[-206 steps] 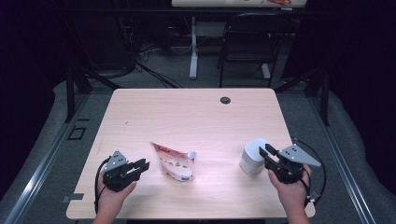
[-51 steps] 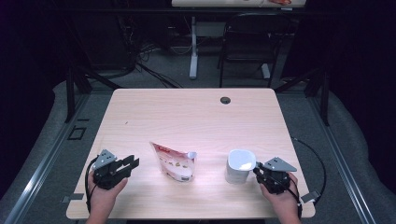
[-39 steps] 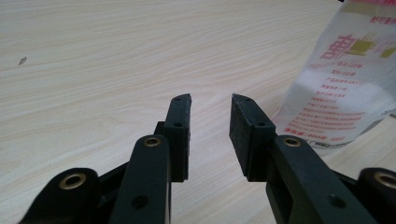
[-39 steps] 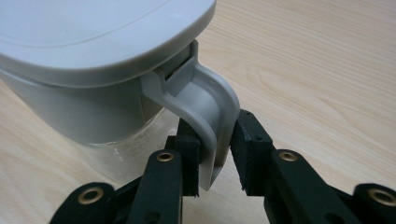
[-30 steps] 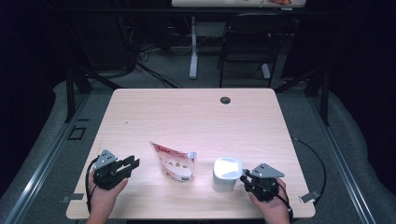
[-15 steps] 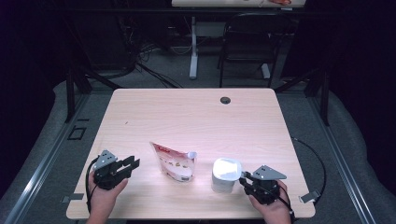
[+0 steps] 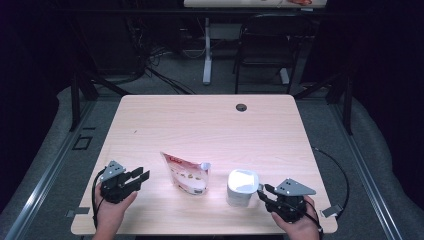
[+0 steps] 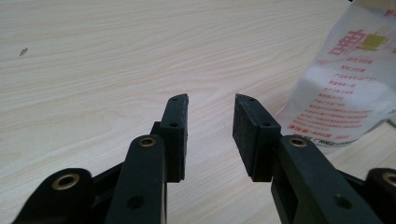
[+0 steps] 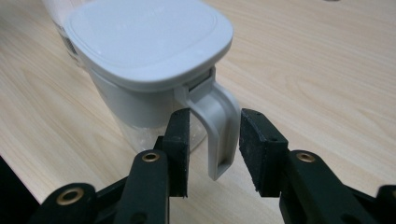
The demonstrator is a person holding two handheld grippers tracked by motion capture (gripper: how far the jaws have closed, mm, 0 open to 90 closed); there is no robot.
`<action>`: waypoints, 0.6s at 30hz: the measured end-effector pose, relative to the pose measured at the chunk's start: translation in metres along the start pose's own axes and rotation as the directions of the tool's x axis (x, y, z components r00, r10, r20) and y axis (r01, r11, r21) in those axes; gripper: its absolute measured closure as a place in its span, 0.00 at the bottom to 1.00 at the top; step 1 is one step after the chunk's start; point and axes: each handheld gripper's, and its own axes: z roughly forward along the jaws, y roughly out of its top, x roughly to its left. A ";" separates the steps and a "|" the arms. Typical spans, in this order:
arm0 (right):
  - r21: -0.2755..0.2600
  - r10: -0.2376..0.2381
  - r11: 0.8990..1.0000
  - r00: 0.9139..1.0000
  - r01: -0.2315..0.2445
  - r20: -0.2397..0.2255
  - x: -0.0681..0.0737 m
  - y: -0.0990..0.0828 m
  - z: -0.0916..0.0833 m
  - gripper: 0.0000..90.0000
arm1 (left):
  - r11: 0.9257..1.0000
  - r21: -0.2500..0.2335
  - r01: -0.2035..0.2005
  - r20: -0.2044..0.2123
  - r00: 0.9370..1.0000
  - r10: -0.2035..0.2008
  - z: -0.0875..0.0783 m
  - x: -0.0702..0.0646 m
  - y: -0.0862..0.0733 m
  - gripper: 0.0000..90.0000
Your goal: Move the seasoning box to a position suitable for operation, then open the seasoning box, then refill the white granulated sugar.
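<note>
High view: I've slid the white jug (image 7: 242, 187) over from the right edge toward the pouch (image 7: 186, 172), and it now stands near the front edge of the surface (image 7: 210, 125). My right claw (image 7: 263, 192) has just been opening, so I reckon the placing's done.

Left gripper view: my left claw (image 8: 210, 123) is spread, nothing in it, pouch (image 8: 348, 79) off to its side.

Right gripper view: jaws apart, the jug's handle (image 9: 217, 126) between them, pads not pressing.
</note>
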 end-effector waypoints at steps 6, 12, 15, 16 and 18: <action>-0.029 0.021 0.999 0.999 -0.020 0.025 -0.003 0.003 -0.006 0.71 | 1.000 -0.004 0.008 -0.006 1.000 -0.008 0.000 0.001 0.000 0.73; -0.026 0.036 0.999 0.998 -0.035 0.042 -0.008 0.004 -0.006 0.77 | 1.000 -0.004 0.009 -0.009 1.000 -0.009 0.000 0.000 -0.001 0.73; -0.025 0.037 0.999 0.998 -0.036 0.052 -0.010 0.005 -0.008 0.78 | 1.000 0.003 0.007 -0.009 1.000 -0.007 0.001 0.001 -0.001 0.73; -0.030 0.041 0.999 0.998 -0.040 0.054 -0.011 0.005 -0.007 0.78 | 1.000 0.003 0.009 -0.010 1.000 -0.009 0.001 0.001 -0.001 0.72; -0.026 0.050 0.998 0.997 -0.049 0.057 -0.013 0.005 -0.007 0.79 | 1.000 -0.004 0.014 -0.011 1.000 -0.014 0.001 0.000 -0.001 0.72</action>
